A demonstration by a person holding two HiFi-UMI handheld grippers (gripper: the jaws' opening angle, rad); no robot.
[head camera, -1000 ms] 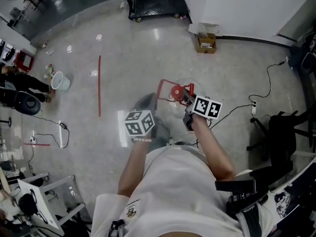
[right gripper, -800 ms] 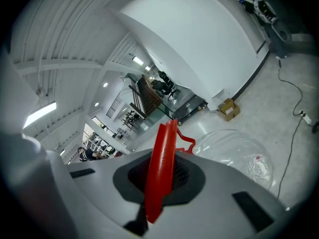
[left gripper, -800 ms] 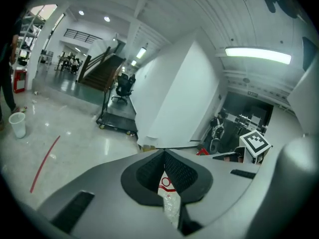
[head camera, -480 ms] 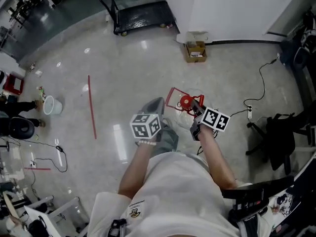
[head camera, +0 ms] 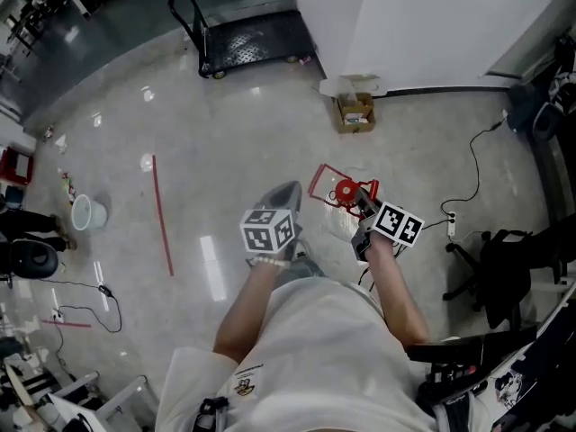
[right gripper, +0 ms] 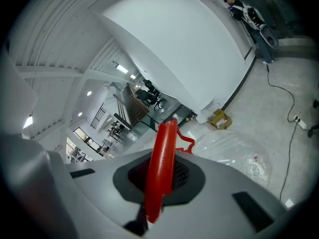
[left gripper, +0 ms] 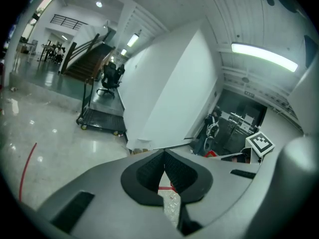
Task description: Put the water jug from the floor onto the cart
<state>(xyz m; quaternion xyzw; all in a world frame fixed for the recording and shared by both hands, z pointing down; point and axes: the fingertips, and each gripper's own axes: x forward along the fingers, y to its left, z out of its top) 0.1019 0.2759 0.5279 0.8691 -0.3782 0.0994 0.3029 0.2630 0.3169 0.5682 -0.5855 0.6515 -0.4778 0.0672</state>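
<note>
1. Two grippers are in view. The right gripper [right gripper: 160, 176] has its jaws clamped on the red handle [right gripper: 167, 138] of the water jug [right gripper: 239, 158]. The left gripper [left gripper: 164, 158] has its jaws together with nothing between them.
2. The clear-bodied water jug hangs just beyond the right jaws and is judged to be off the floor. Its handle bar runs up between the pads.
3. The cart [head camera: 252, 39] stands far and to the left, well apart from both grippers. The left gripper is on the side nearer the cart.
4. Judgement: the carry is in hand, and the jug must travel far-left before set-down.
</note>
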